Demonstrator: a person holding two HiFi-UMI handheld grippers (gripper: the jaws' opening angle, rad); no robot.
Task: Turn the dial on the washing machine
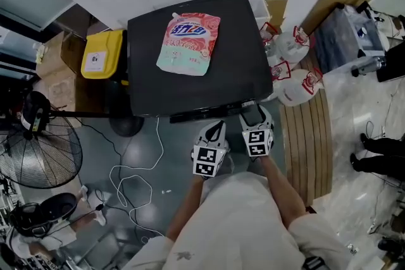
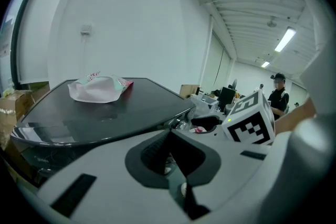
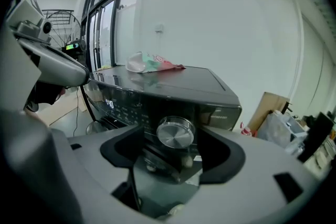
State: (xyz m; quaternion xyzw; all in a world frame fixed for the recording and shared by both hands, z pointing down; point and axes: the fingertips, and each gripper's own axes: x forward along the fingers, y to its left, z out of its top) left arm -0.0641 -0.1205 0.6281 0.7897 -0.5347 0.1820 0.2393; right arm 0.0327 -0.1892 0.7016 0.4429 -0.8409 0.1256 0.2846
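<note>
The black washing machine [image 1: 190, 85] stands in front of me, and a pink-and-white detergent pouch [image 1: 188, 42] lies flat on its lid. Its round silver dial [image 3: 175, 132] sits on the dark control panel. My right gripper [image 3: 176, 153] is open, with the dial centred between its jaws and a gap on each side. From above, the right gripper [image 1: 255, 114] is at the machine's front edge and hides the dial. My left gripper [image 1: 212, 129] hovers just to its left, a little back from the panel. In its own view the left gripper [image 2: 170, 157] is shut and empty.
A yellow bin [image 1: 101, 54] stands left of the machine, with a floor fan [image 1: 41, 158] and loose white cables [image 1: 133, 183] on the floor. White jugs [image 1: 294, 73] and a wooden pallet [image 1: 310, 129] lie to the right. A person [image 2: 277, 94] stands in the background.
</note>
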